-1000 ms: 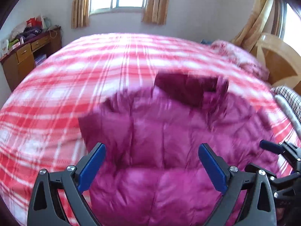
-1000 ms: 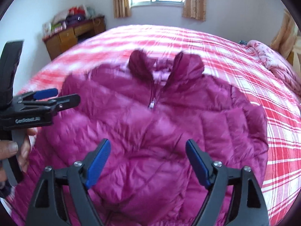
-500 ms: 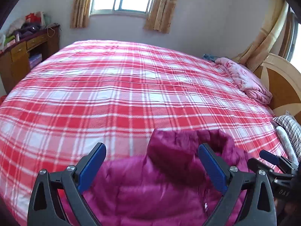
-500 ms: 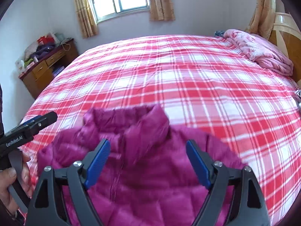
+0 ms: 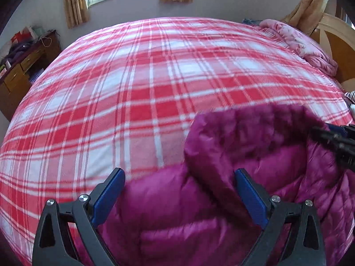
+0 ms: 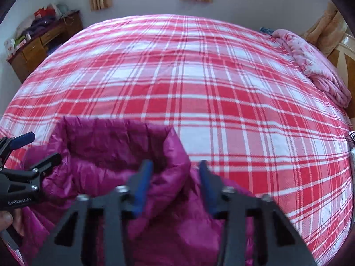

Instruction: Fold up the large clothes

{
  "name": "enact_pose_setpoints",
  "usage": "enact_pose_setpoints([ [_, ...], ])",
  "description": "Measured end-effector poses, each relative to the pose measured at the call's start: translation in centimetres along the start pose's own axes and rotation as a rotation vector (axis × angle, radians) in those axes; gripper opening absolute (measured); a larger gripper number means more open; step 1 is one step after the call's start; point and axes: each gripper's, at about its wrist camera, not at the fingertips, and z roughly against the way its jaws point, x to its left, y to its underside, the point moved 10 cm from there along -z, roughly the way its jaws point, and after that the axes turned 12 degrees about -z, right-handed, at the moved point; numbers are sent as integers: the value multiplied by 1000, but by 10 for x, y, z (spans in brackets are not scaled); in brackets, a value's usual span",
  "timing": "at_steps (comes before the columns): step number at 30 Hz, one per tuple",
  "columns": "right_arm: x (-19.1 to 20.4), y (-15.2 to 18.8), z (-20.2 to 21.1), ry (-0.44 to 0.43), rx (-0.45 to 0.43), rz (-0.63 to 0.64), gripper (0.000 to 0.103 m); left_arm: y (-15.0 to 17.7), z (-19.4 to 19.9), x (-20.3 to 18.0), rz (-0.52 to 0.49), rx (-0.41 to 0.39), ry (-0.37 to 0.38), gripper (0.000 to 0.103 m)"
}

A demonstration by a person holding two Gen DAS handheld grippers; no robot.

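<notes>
Closing right gripper (image 6: pixel 175 184) on jacket (image 6: pixel 115 150) collar | left gripper (image 5: pixel 177 197) jaws wide, over collar | jacket at near edge of bed (image 6: pixel 199 77) | risk: slippery padding may slip from pinch

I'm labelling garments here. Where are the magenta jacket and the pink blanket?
magenta jacket (image 6: pixel 106 150): right wrist view, on the collar's inner lining.
pink blanket (image 6: pixel 310 66): right wrist view, on its crumpled middle folds.
</notes>
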Motion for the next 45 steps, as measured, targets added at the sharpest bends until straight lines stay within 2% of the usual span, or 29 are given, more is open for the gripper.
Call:
enact_pose_setpoints([
  [3, -10, 12, 5, 8, -27, 9, 17, 22, 5, 3, 1, -3, 9, 99],
  [6, -25, 26, 10, -15, -43, -25, 16, 30, 13, 4, 16, -19, 22, 99],
  [10, -34, 36, 2, -31, -51, -60, 16, 13, 56, 8, 93, -173, 65, 99],
  [14, -35, 39, -2, -37, -74, -75, 16, -25, 80, 20, 136, -290, 12, 99],
  [18, -34, 44, -5, -27, -85, -57, 16, -53, 43, 22, 136, -235, -27, 99],
  [20, -35, 47, -4, -35, -83, -55, 16, -44, 16, 16, 105, -144, -48, 99],
  [23, -38, 48, 1, -73, -74, -61, 16, -11, -10, 0, 52, -53, -42, 99],
  [24, -39, 47, 6, -99, -73, -72, 19, -1, -11, -2, 48, -42, -43, 99],
  [26, -44, 44, 20, -116, -98, -99, 33, 9, -12, -6, 35, -53, -47, 99],
  [27, -45, 40, 30, -114, -133, -113, 44, 9, -12, -7, 32, -62, -52, 99],
  [28, -47, 32, 44, -116, -186, -133, 49, 10, -10, -7, 32, -69, -56, 99],
  [32, -26, 4, 73, -171, -277, -160, 50, 10, -12, -7, 29, -76, -61, 99],
  [34, -4, -6, 64, -172, -257, -117, 50, 10, -10, -8, 27, -81, -62, 99],
  [36, 16, -4, 37, -191, -169, -97, 49, 5, -6, -8, 33, -95, -68, 99],
  [38, 21, 3, 13, -178, -99, -95, 49, -6, 17, -6, 60, -171, -51, 99],
  [41, 22, 20, -1, -173, -71, -76, 49, -34, 59, -12, 59, -310, -32, 99],
  [42, 20, 26, -4, -169, -65, -68, 49, -41, 66, -17, 50, -331, -15, 99],
  [45, 14, 36, -7, -177, -56, -69, 48, -52, 63, -47, -12, -313, 65, 99],
])
